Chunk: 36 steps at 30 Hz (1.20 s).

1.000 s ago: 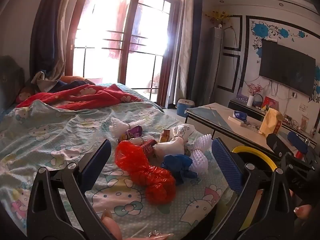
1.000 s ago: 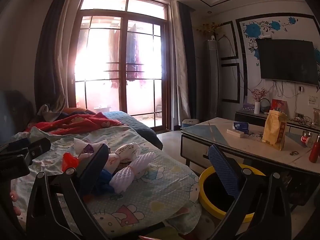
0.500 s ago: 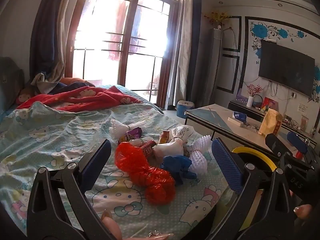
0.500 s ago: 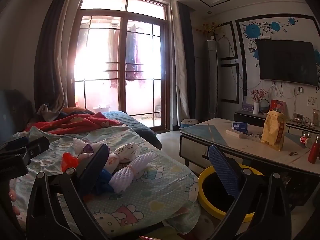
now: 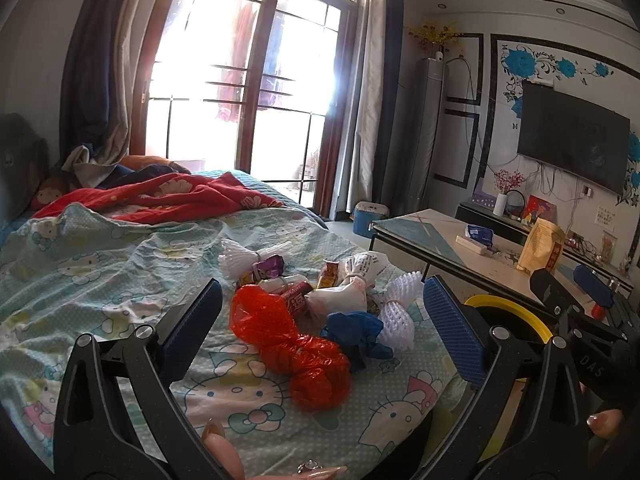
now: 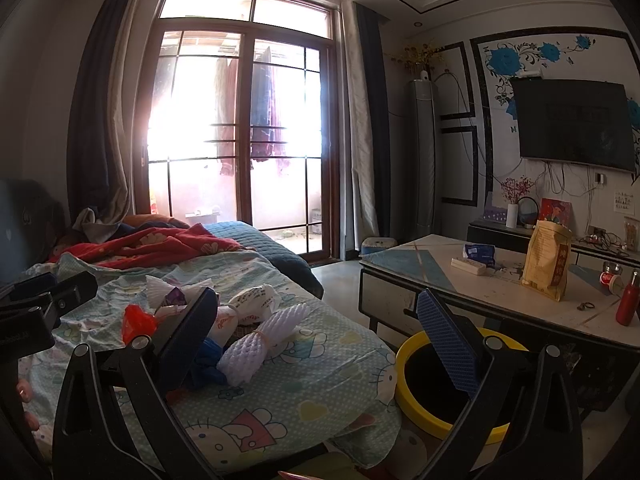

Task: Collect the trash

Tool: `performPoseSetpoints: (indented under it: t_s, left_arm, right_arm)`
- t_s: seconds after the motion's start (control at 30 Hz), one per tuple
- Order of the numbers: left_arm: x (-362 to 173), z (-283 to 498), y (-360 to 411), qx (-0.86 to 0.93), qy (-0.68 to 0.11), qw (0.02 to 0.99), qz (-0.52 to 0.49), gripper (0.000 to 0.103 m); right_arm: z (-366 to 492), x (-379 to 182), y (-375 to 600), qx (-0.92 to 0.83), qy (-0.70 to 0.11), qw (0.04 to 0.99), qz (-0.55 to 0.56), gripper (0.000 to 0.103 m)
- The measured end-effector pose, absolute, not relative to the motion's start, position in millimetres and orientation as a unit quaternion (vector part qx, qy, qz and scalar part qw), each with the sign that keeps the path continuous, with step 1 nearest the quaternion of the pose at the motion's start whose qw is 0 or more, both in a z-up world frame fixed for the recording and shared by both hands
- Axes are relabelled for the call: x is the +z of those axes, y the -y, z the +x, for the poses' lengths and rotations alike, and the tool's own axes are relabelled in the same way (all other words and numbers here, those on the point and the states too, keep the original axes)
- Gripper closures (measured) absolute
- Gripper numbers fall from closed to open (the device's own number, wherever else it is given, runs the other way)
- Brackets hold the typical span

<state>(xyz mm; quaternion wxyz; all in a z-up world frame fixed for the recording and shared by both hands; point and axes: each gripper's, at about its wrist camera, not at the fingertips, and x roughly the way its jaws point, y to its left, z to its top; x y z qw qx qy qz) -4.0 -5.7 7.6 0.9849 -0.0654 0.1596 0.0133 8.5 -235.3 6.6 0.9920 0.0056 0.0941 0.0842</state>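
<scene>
A heap of trash lies on the bed's cartoon-print sheet (image 5: pixel 100 280): a crumpled red plastic bag (image 5: pixel 296 344), a blue wad (image 5: pixel 356 332), white foam fruit nets (image 5: pixel 400 312), a knotted white bag (image 5: pixel 344 296) and snack wrappers (image 5: pixel 292 292). My left gripper (image 5: pixel 320 332) hovers open just short of the red bag, which sits between its fingers' lines. My right gripper (image 6: pixel 316 340) is open too, held beside the bed; the foam net (image 6: pixel 260 340) and blue wad (image 6: pixel 208 364) show by its left finger. A yellow-rimmed bin (image 6: pixel 448 384) stands on the floor at the bed's corner.
A low table (image 6: pixel 500 280) with a yellow paper bag (image 6: pixel 548 260), a red bottle (image 6: pixel 626 304) and small items stands right of the bin. A red blanket (image 5: pixel 160 200) lies further up the bed. A glass door, a wall TV (image 6: pixel 572 124) and a cabinet stand behind.
Both views have shifted only slightly; the trash heap sits where it was and both grippers stay open.
</scene>
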Motion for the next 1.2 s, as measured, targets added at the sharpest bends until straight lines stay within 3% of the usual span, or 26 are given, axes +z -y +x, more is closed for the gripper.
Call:
performPoseSetpoints:
  t_s: [0.8,1.2]
  left_arm:
    - [16,-5,9,0.017,-0.160,0.985,-0.070,0.011]
    - [7,3,-29,0.044,-0.167,0.980,-0.099,0.011]
  right_arm:
    - [6,3,235,0.093,-0.098,0.991,0.003,0.006]
    - [21,8,211,0.132,-0.124,0.983,-0.002,0.006]
